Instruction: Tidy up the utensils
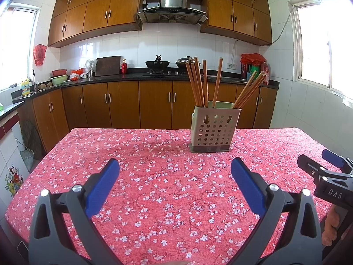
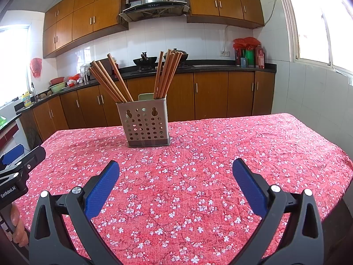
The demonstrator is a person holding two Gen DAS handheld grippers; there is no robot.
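A beige perforated utensil holder point(image 1: 213, 130) point(image 2: 145, 123) stands upright on the far middle of the table. Several brown wooden chopsticks point(image 1: 199, 81) point(image 2: 167, 72) stick out of it, leaning in a left bunch and a right bunch point(image 1: 249, 90) point(image 2: 108, 81). My left gripper point(image 1: 175, 165) hovers open over the cloth, well short of the holder, nothing between its blue pads. My right gripper point(image 2: 176, 167) is open too, empty, at a similar distance. The right gripper also shows at the right edge of the left wrist view point(image 1: 326, 170); the left one shows at the left edge of the right wrist view point(image 2: 19, 161).
A red tablecloth with white blossoms point(image 1: 154, 187) point(image 2: 220, 154) covers the table. Behind it runs a black kitchen counter point(image 1: 132, 77) with woks, bowls and bottles above wooden cabinets. Windows stand on both side walls. A hand point(image 2: 17, 227) holds the left gripper's handle.
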